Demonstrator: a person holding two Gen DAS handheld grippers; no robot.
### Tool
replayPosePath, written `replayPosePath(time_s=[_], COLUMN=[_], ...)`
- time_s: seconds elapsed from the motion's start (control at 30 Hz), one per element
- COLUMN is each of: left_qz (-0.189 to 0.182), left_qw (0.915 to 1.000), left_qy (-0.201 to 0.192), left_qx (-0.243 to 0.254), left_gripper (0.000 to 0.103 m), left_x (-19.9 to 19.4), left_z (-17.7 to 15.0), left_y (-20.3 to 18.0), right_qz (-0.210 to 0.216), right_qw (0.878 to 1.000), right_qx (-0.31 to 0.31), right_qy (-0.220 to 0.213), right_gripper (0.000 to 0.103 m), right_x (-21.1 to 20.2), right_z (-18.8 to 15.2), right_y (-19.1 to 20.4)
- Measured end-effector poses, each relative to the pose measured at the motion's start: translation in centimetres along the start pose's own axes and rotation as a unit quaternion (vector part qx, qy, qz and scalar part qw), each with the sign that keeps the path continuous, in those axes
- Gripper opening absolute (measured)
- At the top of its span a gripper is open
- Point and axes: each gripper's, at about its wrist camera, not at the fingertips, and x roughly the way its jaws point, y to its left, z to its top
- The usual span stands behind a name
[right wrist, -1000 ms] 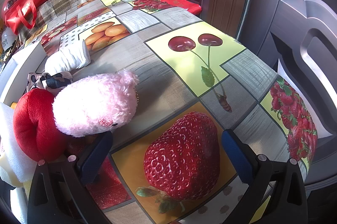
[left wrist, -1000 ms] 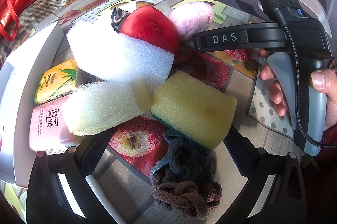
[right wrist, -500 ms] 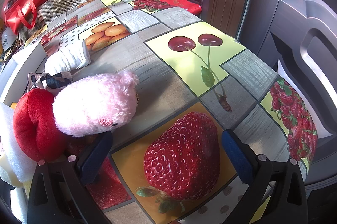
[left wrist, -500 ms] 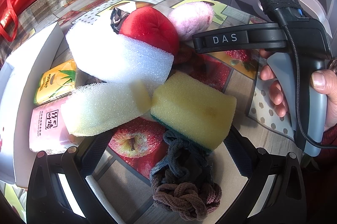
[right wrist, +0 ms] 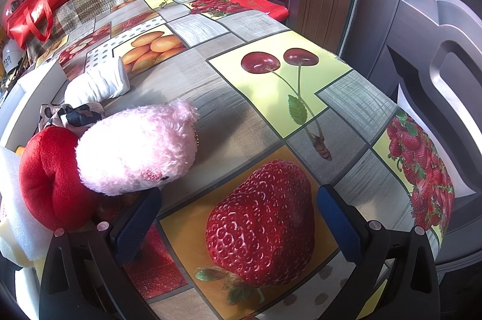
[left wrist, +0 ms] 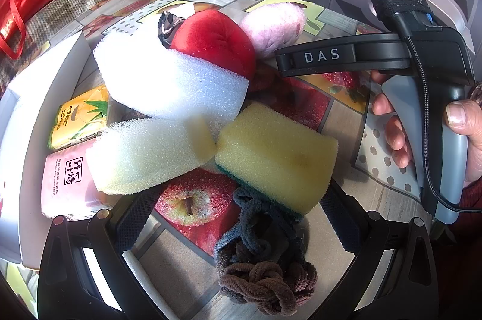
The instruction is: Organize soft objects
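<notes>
Hovering wide open and empty, left gripper [left wrist: 235,217] over yellow sponge [left wrist: 275,155] stacked on hair ties [left wrist: 259,268], right gripper [right wrist: 238,225] open beside pink plush [right wrist: 135,148]; grabbing sponge could drag ties or tip foam [left wrist: 171,79].

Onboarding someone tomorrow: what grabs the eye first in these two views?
In the left wrist view, the heap of soft things: a yellow sponge ahead of the open left gripper, with a white foam block behind. In the right wrist view, a pink plush toy against a red plush cushion.
</notes>
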Motion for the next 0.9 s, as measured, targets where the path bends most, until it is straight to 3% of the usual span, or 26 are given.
replayPosePath(time_s=[0.9], left_qz=[0.001], left_qw=[1.0], left_qy=[0.0], left_qx=[0.001], left_gripper=[0.102], left_x=[0.01], left_z=[-0.19], left_y=[-0.09], right_qz=[0.0], right_qw=[1.0], right_qx=[-0.002], right_qy=[0.0], right_gripper=[0.103], right_x=[-0.02], right_z=[-0.03], right_y=[0.16])
